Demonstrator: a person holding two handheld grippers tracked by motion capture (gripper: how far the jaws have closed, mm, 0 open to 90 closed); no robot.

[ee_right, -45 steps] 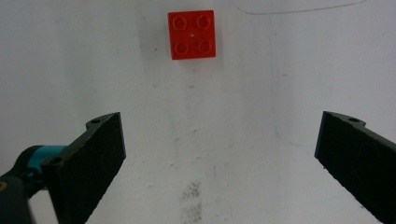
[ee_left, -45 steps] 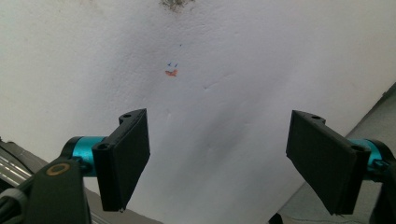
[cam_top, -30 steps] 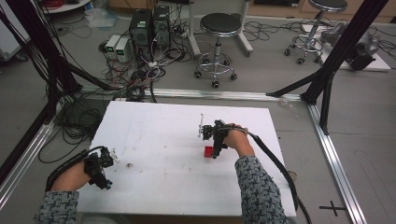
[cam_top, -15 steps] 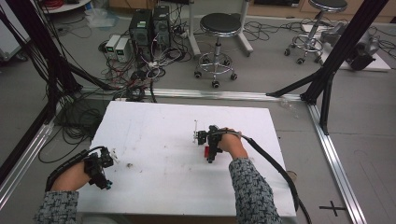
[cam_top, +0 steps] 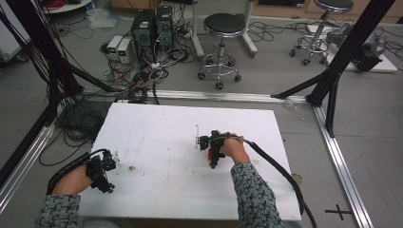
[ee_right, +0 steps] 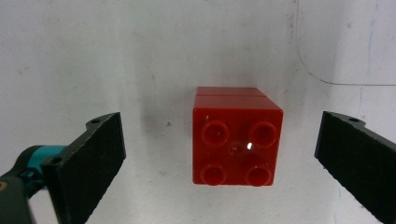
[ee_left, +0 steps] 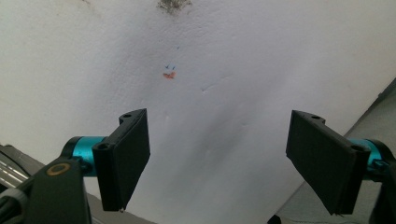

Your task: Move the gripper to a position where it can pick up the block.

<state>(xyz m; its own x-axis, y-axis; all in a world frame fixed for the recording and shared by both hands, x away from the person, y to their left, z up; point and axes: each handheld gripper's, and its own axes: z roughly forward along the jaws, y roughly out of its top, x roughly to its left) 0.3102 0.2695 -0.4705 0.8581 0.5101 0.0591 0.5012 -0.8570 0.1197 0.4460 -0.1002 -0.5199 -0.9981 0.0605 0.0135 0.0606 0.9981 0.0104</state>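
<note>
Red studded brick (ee_right: 237,142) at centre frame on the white table (cam_top: 157,128), between the released right tongs (ee_right: 224,163), untouched; left tongs (ee_left: 229,158) released, lower left.

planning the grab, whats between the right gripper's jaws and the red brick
Nothing: in the right gripper view the red brick sits between the open jaws, bare white table on each side.

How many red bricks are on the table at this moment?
1. The red brick sits studs-up on the white table, between the open jaws of the right gripper. A brick under the hands could go unseen.
</note>
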